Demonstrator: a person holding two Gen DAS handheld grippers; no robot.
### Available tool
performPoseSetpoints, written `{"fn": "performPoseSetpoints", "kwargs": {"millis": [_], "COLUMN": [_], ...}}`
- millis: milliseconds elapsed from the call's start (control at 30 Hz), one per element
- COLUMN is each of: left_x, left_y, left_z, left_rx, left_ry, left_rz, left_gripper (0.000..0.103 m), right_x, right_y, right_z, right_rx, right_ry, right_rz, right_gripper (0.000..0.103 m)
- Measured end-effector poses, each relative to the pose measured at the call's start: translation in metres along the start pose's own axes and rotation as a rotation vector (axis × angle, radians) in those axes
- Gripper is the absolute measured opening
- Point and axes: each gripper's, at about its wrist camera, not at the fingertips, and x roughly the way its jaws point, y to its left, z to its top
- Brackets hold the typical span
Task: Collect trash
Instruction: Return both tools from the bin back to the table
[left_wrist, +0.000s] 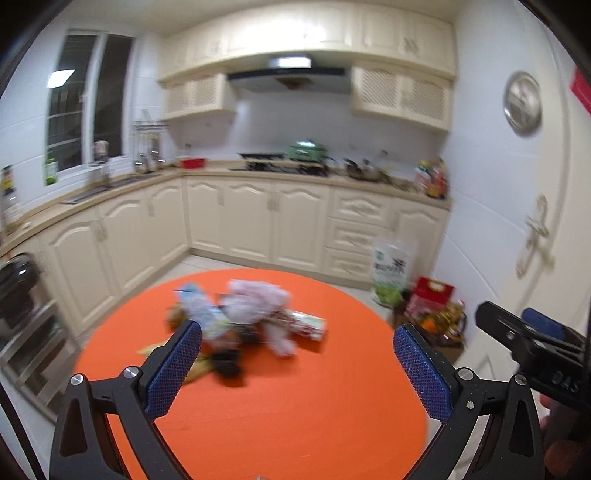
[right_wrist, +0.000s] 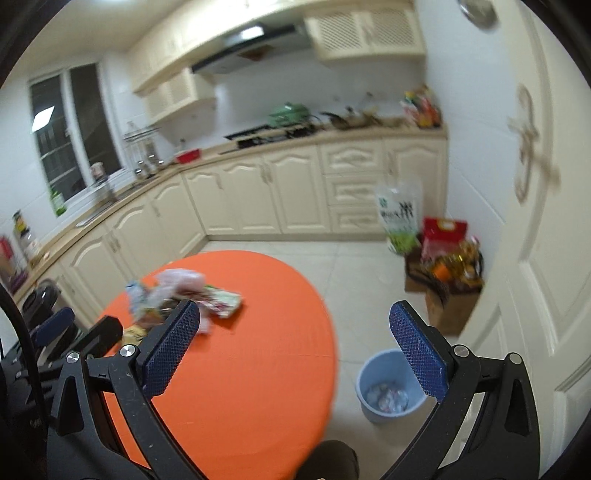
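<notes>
A pile of trash (left_wrist: 243, 321) lies on the far part of a round orange table (left_wrist: 288, 417): crumpled plastic bags, wrappers, a dark lump and a banana peel. It also shows in the right wrist view (right_wrist: 181, 295). My left gripper (left_wrist: 295, 365) is open and empty, held above the table short of the pile. My right gripper (right_wrist: 295, 343) is open and empty over the table's right edge. A light blue bin (right_wrist: 388, 391) with some trash inside stands on the floor right of the table. The right gripper also shows in the left wrist view (left_wrist: 532, 343).
Cream kitchen cabinets (left_wrist: 258, 218) and a countertop run along the left and far walls. A green-white bag (right_wrist: 400, 218) and boxes with goods (right_wrist: 447, 273) stand in the corner by a white door (right_wrist: 535, 221). Tiled floor lies between table and cabinets.
</notes>
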Motion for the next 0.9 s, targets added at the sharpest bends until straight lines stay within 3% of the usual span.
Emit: {"fn": "performPoseSetpoints", "kwargs": {"millis": [233, 433, 700, 900], "left_x": [-0.07, -0.112, -0.151, -0.157], "left_y": [0.04, 0.041, 0.039, 0.039], "left_z": [-0.026, -0.059, -0.071, -0.084], "left_rx": [-0.059, -0.095, -0.119, -0.139], "left_ry": [-0.077, -0.091, -0.113, -0.1], "left_rz": [0.116, 0.175, 0.238, 0.268], "left_gripper": [0.102, 0.102, 0.102, 0.102], "right_x": [-0.023, -0.036, -0.052, -0.045], "right_y": [0.088, 0.136, 0.169, 0.168], "right_z": [-0.005, -0.012, -0.019, -0.023], "right_rx": [-0.13, -0.206, -0.259, -0.264], "right_ry": [-0.054, -0.079, -0.118, -0.101], "right_rz": [0.075, 0.123, 0.159, 0.154], "right_gripper": [0.103, 0.103, 0.103, 0.103]}}
